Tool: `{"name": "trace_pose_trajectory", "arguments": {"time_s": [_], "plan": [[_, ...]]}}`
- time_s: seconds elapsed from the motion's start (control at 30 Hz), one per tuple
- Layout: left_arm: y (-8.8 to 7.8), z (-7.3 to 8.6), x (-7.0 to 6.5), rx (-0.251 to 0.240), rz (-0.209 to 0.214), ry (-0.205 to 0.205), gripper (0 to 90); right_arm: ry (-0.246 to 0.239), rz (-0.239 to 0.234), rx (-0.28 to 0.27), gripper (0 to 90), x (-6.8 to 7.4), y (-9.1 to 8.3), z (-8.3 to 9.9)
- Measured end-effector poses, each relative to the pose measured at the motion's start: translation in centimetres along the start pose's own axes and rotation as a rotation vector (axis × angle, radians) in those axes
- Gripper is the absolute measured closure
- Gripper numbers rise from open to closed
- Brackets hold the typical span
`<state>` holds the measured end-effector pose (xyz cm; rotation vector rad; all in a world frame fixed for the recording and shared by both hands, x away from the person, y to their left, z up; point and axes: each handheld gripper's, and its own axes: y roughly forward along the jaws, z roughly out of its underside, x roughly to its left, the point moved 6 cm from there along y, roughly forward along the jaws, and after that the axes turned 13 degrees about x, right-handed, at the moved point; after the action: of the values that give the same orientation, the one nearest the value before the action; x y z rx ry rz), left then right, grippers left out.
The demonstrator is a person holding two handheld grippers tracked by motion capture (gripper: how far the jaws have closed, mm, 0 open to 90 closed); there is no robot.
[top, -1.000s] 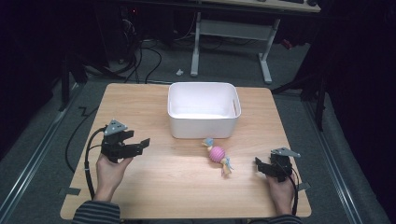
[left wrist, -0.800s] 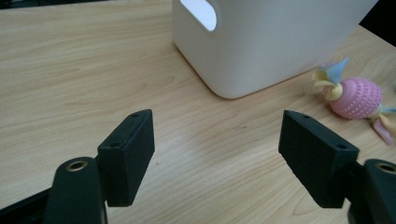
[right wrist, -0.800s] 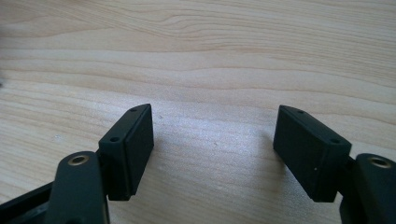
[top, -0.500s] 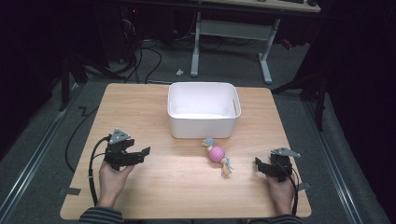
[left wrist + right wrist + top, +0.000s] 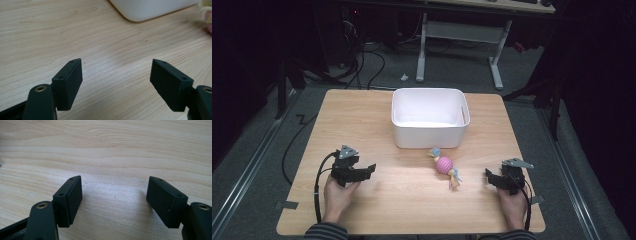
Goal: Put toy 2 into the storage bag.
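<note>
Sitting on a light wood table (image 5: 362, 125) in a dark room: pink toy (image 5: 444, 165) just in front of the white bin (image 5: 430, 120). Left gripper (image 5: 369, 168) and right gripper (image 5: 488, 176) both gape wide, holding nothing, toy between them.

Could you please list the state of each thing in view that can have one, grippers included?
White bin: upright on the table, open at the top, nothing visible inside.
Pink ball toy: lying on the table in front of the bin, apart from it, untouched.
Left gripper: jaws open, nothing between them, low over bare wood.
Right gripper: jaws open, nothing between them, low over bare wood.
</note>
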<state>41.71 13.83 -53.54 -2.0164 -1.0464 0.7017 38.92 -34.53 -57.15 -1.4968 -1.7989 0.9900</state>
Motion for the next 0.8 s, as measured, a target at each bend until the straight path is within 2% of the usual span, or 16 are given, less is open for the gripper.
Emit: {"name": "trace_pose_trajectory", "arguments": {"time_s": [0.1,0.23,0.3,0.5,0.67,0.8], "plan": [[0.6,0.2,0.2,0.014,-0.017,-0.003,26.4,-0.002,-0.001,0.0,29.5,0.0,0.0,0.0],[1.5,0.4,0.2,0.047,-0.071,0.017,26.5,-0.002,-0.001,0.0,29.5,0.0,0.0,0.0],[1.8,0.5,0.3,0.057,-0.074,0.021,26.7,-0.002,0.0,0.0,29.5,0.0,0.0,0.0],[2.4,0.5,0.7,0.048,-0.073,-0.001,26.7,-0.002,-0.001,-0.001,29.7,0.0,0.0,0.0],[2.8,0.5,1.0,0.053,-0.11,0.006,26.5,-0.002,0.0,-0.004,32.3,0.0,0.0,0.0],[3.1,0.5,1.1,0.052,-0.122,0.004,26.1,0.0,-0.002,-0.002,32.6,0.0,0.0,0.0]]}}
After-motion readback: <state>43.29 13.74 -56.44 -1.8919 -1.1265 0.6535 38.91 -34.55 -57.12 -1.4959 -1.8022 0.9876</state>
